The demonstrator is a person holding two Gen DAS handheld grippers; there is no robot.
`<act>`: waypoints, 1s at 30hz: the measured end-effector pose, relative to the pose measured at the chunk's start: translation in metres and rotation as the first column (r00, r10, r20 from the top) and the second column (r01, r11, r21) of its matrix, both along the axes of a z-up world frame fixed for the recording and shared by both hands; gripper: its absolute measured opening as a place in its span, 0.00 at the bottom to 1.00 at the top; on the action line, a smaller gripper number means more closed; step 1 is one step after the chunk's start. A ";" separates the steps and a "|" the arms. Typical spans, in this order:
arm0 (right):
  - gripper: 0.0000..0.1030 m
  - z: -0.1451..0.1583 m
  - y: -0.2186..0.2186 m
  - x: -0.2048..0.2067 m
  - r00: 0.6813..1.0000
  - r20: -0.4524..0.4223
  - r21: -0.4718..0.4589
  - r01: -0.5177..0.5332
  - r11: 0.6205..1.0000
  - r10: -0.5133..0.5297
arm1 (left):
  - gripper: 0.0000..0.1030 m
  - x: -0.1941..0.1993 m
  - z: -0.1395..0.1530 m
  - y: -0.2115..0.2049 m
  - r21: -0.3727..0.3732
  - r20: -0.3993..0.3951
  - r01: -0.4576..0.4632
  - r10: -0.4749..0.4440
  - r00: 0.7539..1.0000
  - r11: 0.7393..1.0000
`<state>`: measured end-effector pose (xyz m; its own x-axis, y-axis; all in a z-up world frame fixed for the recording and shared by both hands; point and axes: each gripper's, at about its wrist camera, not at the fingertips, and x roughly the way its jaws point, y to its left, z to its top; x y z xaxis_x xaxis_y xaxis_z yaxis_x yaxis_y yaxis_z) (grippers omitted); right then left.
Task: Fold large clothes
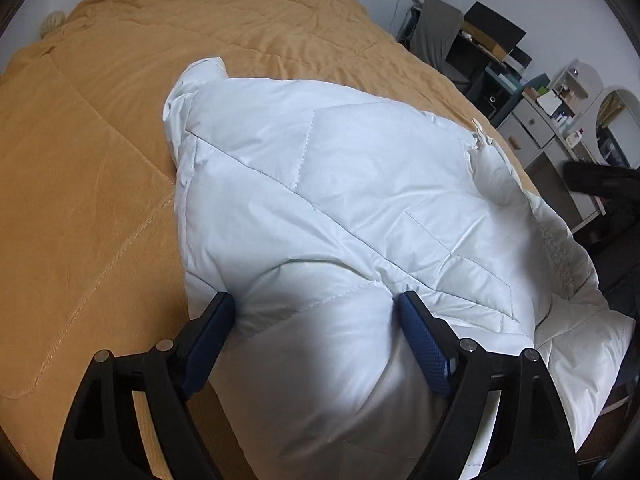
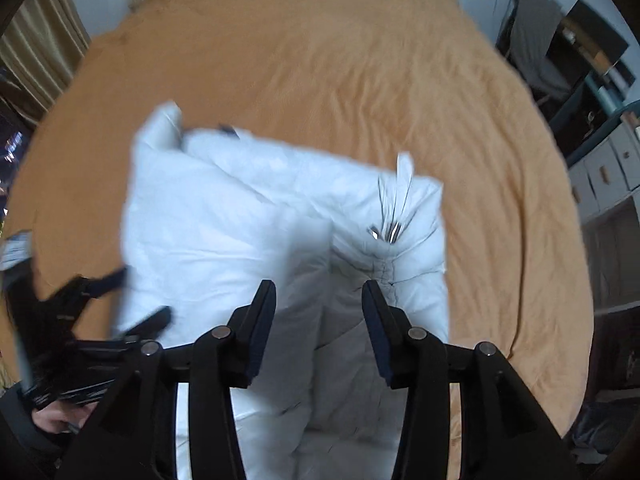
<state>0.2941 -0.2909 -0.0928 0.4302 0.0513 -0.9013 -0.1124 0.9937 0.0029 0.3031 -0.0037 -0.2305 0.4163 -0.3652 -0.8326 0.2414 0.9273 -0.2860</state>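
A bulky white quilted down jacket (image 1: pixel 328 208) lies in a loose, partly folded heap on a wide bed covered with a mustard-yellow corduroy bedspread (image 1: pixel 92 184). The jacket sits at the near edge of the bedspread, with bare yellow cloth beyond it and to either side in the right wrist view.

The left gripper (image 1: pixel 316 312), black with blue ribbed pads, points down onto the near bulge of the jacket. Its jaws stand wide apart, one finger at each side of a puffed section of the white fabric; the pads flank the bulge without pinching it, so nothing is clamped. In the right wrist view the same left gripper (image 2: pixel 132 300) shows blurred at the jacket's left edge, with part of the person's hand (image 2: pixel 52 420) behind it.

The right gripper (image 2: pixel 319 292), also black, hovers over the jacket's near middle, above a fold line running between two layers. Its jaws are partly apart, and no cloth is caught between the pads. Just beyond it on the jacket, a gathered, puckered area (image 2: pixel 390 228) with small shiny bits shows, though blur hides what they are.

Beyond the jacket to the right, off the bed, stand grey drawer units (image 1: pixel 532 128) and cluttered shelves (image 1: pixel 492 48) against the wall.
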 end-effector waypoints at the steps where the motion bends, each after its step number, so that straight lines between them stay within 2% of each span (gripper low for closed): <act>1: 0.45 0.014 0.004 -0.016 0.999 0.047 0.020 -0.015 1.000 0.014 | 0.82 -0.001 0.000 0.001 -0.003 0.003 -0.006 0.006 1.000 1.000; 3: 0.47 0.034 0.016 -0.047 0.993 0.103 0.059 -0.060 0.996 0.054 | 0.82 -0.003 -0.003 -0.001 -0.001 0.006 -0.006 0.006 1.000 1.000; 5: 0.47 0.026 0.019 -0.068 0.991 0.112 0.105 -0.081 0.991 0.070 | 0.82 0.003 -0.007 -0.004 -0.002 0.004 -0.007 0.007 1.000 1.000; 7: 0.47 -0.008 0.015 -0.078 0.998 0.055 0.135 -0.043 0.990 0.036 | 0.82 0.005 -0.007 -0.003 -0.011 0.001 -0.006 0.006 1.000 1.000; 9: 0.47 -0.060 0.001 -0.085 0.999 -0.023 0.082 0.051 0.995 -0.050 | 0.84 0.011 -0.009 -0.004 -0.031 -0.008 0.000 -0.001 1.000 1.000; 10: 0.49 -0.087 -0.010 -0.089 0.996 -0.018 0.100 0.084 0.991 -0.082 | 0.84 0.013 -0.007 -0.002 -0.040 -0.017 0.007 -0.008 1.000 0.999; 11: 0.50 -0.107 -0.023 -0.090 0.995 0.000 0.162 0.102 0.982 -0.103 | 0.84 0.013 -0.003 0.000 -0.047 -0.025 0.014 -0.015 1.000 0.999; 13: 0.51 -0.122 -0.038 -0.100 0.987 0.029 0.252 0.144 0.957 -0.156 | 0.83 0.019 0.012 0.006 -0.046 -0.009 -0.011 0.010 1.000 0.999; 15: 0.52 -0.125 -0.041 -0.102 0.980 0.042 0.275 0.177 0.945 -0.195 | 0.82 0.022 0.036 0.008 -0.035 0.059 -0.051 0.053 0.997 0.998; 16: 0.54 -0.125 -0.039 -0.102 0.979 0.052 0.263 0.179 0.948 -0.199 | 0.82 0.023 0.048 0.005 -0.054 0.087 -0.034 0.038 0.995 0.998; 18: 0.55 -0.124 -0.033 -0.103 0.979 0.074 0.230 0.168 0.959 -0.189 | 0.83 0.024 0.068 -0.018 -0.059 0.113 0.076 -0.069 0.991 0.995; 20: 0.55 -0.125 -0.033 -0.103 0.978 0.080 0.230 0.168 0.959 -0.190 | 0.83 0.028 0.074 -0.058 0.011 0.108 0.224 -0.224 0.969 0.975; 22: 0.55 -0.128 -0.035 -0.103 0.977 0.081 0.247 0.171 0.954 -0.196 | 0.83 0.037 0.067 -0.096 0.121 0.109 0.280 -0.293 0.950 0.952; 25: 0.55 -0.126 -0.035 -0.108 0.978 0.094 0.249 0.160 0.955 -0.189 | 0.84 0.066 0.036 -0.146 0.256 0.036 0.302 -0.321 0.946 0.918; 26: 0.55 -0.127 -0.037 -0.109 0.977 0.096 0.252 0.161 0.954 -0.190 | 0.86 0.071 0.026 -0.158 0.313 0.042 0.296 -0.325 0.945 0.902; 28: 0.55 -0.126 -0.039 -0.113 0.974 0.101 0.262 0.170 0.950 -0.203 | 0.96 0.084 0.010 -0.178 0.413 0.048 0.274 -0.320 0.946 0.869; 29: 0.55 -0.126 -0.041 -0.114 0.974 0.100 0.267 0.172 0.948 -0.204 | 0.99 0.095 0.002 -0.184 0.436 0.032 0.254 -0.297 0.954 0.863; 30: 0.55 -0.126 -0.040 -0.115 0.974 0.098 0.271 0.174 0.947 -0.207 | 1.00 0.106 -0.006 -0.187 0.429 0.001 0.241 -0.267 0.964 0.870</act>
<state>0.1794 -0.3310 -0.2189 0.5616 0.1817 -0.8072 0.0629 0.9634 0.2607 0.4094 -0.1907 -0.2363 0.4097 -0.0849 -0.9083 0.4892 0.8608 0.1402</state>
